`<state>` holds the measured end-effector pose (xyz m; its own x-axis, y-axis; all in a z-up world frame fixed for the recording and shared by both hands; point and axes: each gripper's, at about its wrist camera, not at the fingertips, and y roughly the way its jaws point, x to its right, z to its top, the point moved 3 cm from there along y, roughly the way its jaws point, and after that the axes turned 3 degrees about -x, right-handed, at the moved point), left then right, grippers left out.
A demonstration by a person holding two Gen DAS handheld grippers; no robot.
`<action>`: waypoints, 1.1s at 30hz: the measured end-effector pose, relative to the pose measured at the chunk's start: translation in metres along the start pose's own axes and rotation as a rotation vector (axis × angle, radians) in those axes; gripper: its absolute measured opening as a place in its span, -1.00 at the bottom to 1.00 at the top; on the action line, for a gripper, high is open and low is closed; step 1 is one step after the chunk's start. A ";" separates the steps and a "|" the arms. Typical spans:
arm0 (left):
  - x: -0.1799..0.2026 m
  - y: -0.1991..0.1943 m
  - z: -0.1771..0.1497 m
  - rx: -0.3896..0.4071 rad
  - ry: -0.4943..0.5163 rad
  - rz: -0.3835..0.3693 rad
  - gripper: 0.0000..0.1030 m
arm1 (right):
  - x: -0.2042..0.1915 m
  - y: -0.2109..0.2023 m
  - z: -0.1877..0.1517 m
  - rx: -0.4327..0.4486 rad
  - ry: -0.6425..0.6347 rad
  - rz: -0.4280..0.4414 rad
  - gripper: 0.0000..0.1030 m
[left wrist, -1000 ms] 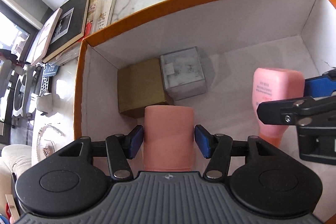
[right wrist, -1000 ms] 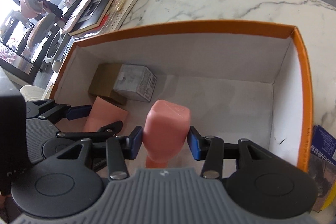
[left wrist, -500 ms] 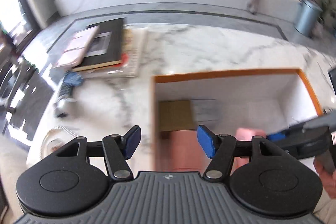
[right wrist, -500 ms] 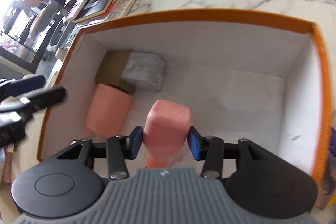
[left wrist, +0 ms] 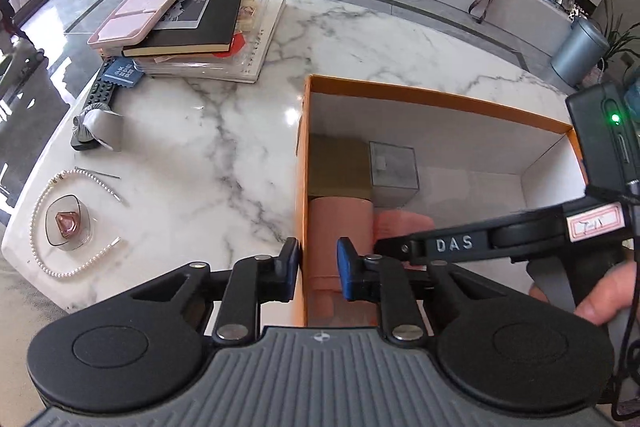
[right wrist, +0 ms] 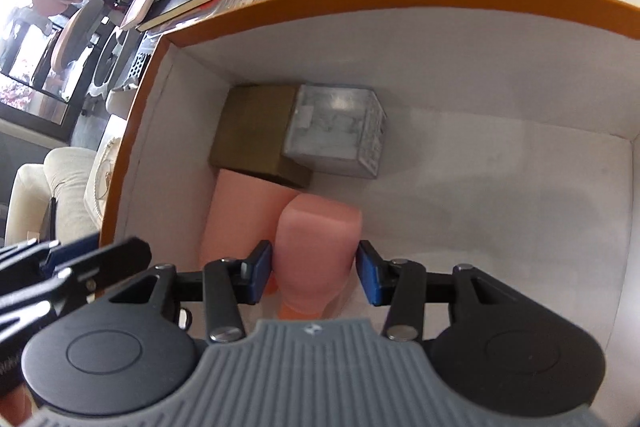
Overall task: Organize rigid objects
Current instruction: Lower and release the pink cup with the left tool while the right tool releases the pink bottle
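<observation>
Hovering outside box, left claw emptied, closed; cylinder released

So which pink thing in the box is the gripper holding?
The pink bottle, pinched between the right gripper pads. The pink cylinder lies loose by the box's left wall, below the brown box.

The left gripper points steeply down above the near left corner of the orange box; its jaws are nearly together with nothing between them; the box's left wall shows through the small gap. The right gripper points down inside the box; its blue pads press both sides of a pink bottle; a person's hand grips its handle at the box's right side.
</observation>
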<state>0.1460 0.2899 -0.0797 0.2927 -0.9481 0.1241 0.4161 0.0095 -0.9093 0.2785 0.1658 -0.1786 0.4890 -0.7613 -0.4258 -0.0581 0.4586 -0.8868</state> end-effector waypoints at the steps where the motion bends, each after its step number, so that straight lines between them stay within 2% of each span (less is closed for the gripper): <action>1: 0.000 -0.001 -0.001 -0.001 0.002 -0.006 -0.62 | -0.001 0.001 0.001 0.005 0.004 0.004 -0.09; 7: -0.001 -0.001 -0.001 0.007 -0.005 -0.010 -0.66 | -0.004 0.009 0.004 0.005 0.018 -0.016 -0.08; 13: 0.000 -0.002 -0.001 0.009 -0.002 0.001 -0.66 | -0.006 0.000 -0.001 0.035 -0.016 0.030 -0.01; 16: -0.001 -0.002 -0.002 0.010 -0.002 0.001 -0.66 | -0.008 -0.005 -0.005 0.041 -0.038 0.015 0.01; 19: -0.001 -0.002 -0.001 0.011 -0.009 -0.002 -0.66 | -0.008 -0.003 -0.011 0.018 -0.043 0.010 -0.04; 22: 0.000 -0.003 -0.002 0.013 -0.004 -0.001 -0.66 | -0.003 0.002 -0.013 -0.001 -0.043 0.018 -0.29; 33: 0.002 -0.004 -0.003 0.027 -0.007 0.012 -0.62 | -0.002 -0.006 -0.014 0.022 -0.046 0.002 -0.28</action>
<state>0.1422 0.2871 -0.0772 0.3040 -0.9456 0.1160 0.4358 0.0297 -0.8996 0.2652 0.1586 -0.1751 0.5288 -0.7387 -0.4179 -0.0402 0.4701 -0.8817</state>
